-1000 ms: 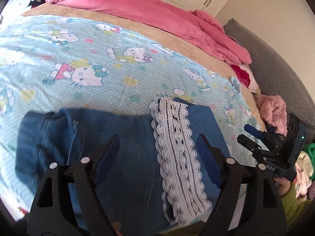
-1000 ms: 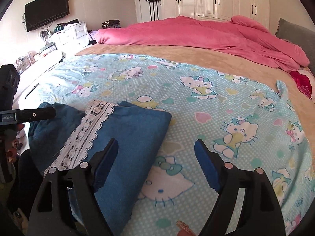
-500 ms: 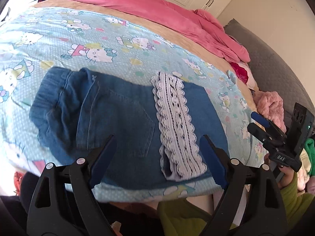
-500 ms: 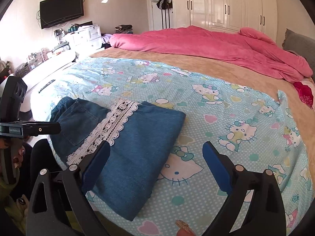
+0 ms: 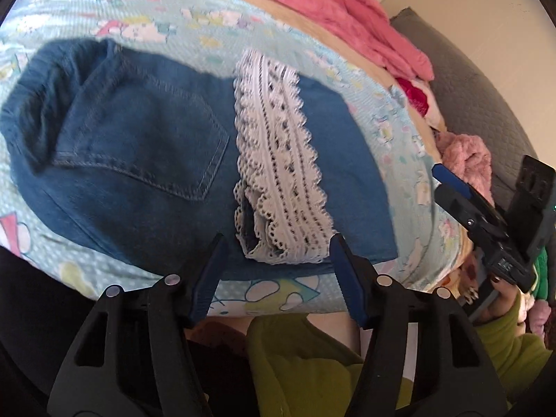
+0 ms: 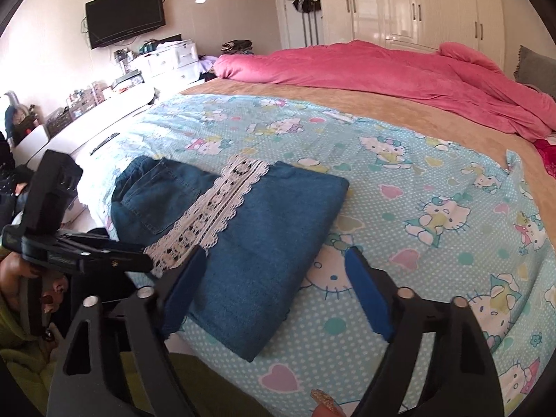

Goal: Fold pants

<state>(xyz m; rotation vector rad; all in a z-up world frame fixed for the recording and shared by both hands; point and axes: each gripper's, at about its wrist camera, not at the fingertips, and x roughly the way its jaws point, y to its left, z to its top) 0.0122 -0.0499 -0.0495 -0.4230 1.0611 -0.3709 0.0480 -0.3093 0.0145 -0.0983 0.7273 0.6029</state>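
Observation:
The blue denim pants (image 5: pixel 146 160) lie folded flat near the front edge of the bed, with a white lace band (image 5: pixel 278 160) across them. My left gripper (image 5: pixel 276 243) hovers at the pants' near edge by the lace end. Its jaws are closing with nothing pinched between the pads. In the right wrist view the pants (image 6: pixel 264 236) lie ahead and to the left. My right gripper (image 6: pixel 274 257) hangs over their near right part, jaws closing, pads clear of the cloth. Each gripper shows in the other's view: the right gripper (image 5: pixel 479 222), the left gripper (image 6: pixel 100 255).
The pants rest on a light blue cartoon-cat sheet (image 6: pixel 417 180) over a tan blanket. A pink duvet (image 6: pixel 382 73) is heaped at the far side. A grey headboard (image 5: pixel 486 104) and pink fluffy cloth (image 5: pixel 465 156) lie right. A person's green sleeve (image 5: pixel 312 365) is below.
Both grippers have drawn back toward the bed's front edge, so the whole folded pants now show. Both pairs of jaws stand narrower than half a second ago.

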